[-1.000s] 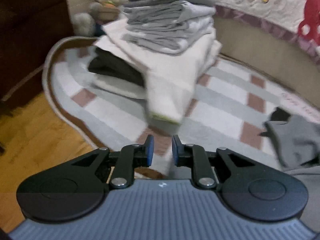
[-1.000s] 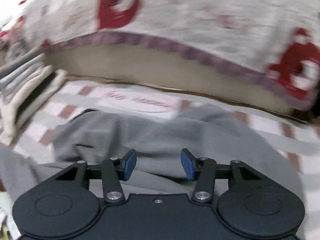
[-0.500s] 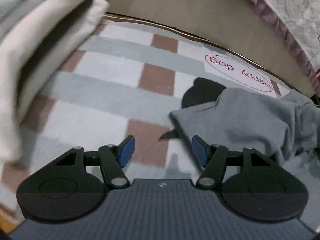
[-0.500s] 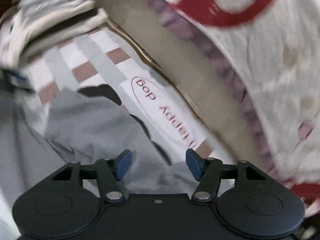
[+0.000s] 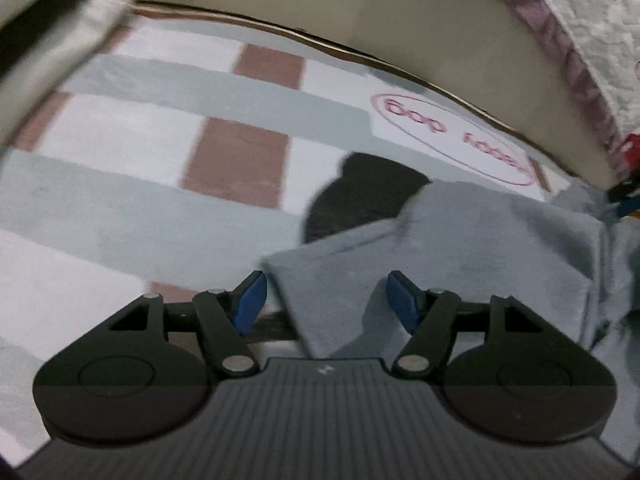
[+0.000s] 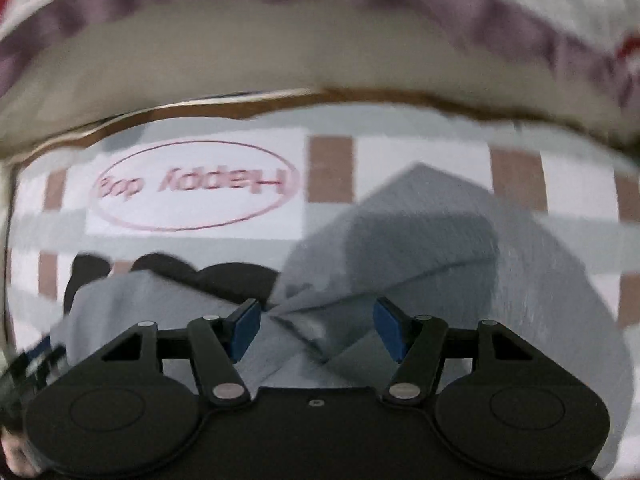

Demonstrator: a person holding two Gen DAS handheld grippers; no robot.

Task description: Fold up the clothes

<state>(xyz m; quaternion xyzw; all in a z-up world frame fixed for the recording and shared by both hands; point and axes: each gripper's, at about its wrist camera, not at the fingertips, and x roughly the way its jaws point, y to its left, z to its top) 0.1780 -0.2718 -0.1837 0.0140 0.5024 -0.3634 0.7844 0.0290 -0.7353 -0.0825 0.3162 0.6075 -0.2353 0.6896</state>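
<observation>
Left gripper (image 5: 324, 300): jaws spread wide, blue pads (image 5: 250, 300) facing each other across a clear gap, nothing pinched between them. Linkage arms splayed outward, body pitched downward and low.

Right gripper (image 6: 316, 330): jaws likewise spread wide, blue pads (image 6: 390, 334) apart, nothing clamped. Body angled downward and low. Its view is motion-blurred.

Garment (image 5: 460, 248) spread on the rug (image 5: 120, 200), a dark piece (image 5: 360, 196) under its far edge, oval label (image 6: 196, 186) beyond that, bed edge (image 5: 400, 20) behind the rug, folded pile (image 5: 52, 28) off left.
</observation>
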